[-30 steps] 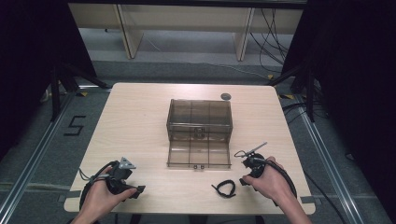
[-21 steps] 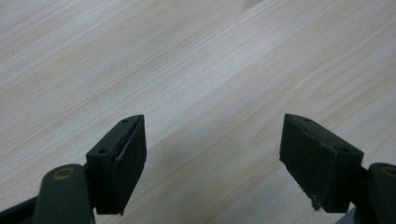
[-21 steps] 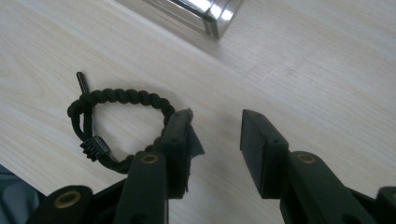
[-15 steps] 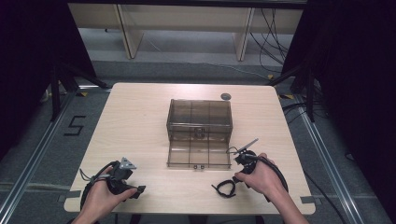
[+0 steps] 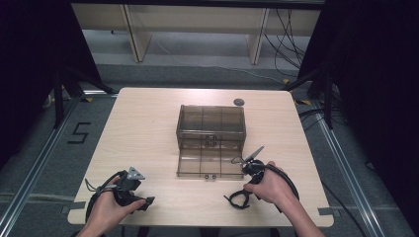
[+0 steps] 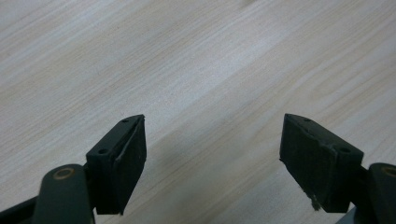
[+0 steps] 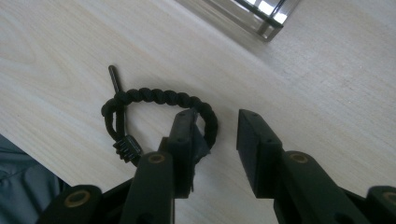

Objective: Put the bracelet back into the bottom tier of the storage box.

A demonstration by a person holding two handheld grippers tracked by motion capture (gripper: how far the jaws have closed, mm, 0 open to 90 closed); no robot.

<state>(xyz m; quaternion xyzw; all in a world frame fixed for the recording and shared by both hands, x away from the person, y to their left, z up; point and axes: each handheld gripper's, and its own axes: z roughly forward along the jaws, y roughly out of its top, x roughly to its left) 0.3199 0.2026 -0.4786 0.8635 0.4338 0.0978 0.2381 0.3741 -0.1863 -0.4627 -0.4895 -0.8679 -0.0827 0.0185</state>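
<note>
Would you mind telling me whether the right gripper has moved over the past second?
Yes. The right gripper has moved leftward along the table's near edge, closing on the black braided bracelet, judged against the clear brown box, which stayed put.

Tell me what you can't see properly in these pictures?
- Bracelet: right gripper view, one jaw covers part of its loop; whether it is pinched is unclear.
- Box: high view, smoky walls blur what's inside.
- Round thing behind the box: high view, too small to tell.
- Left gripper: high view, hand hides it.
</note>
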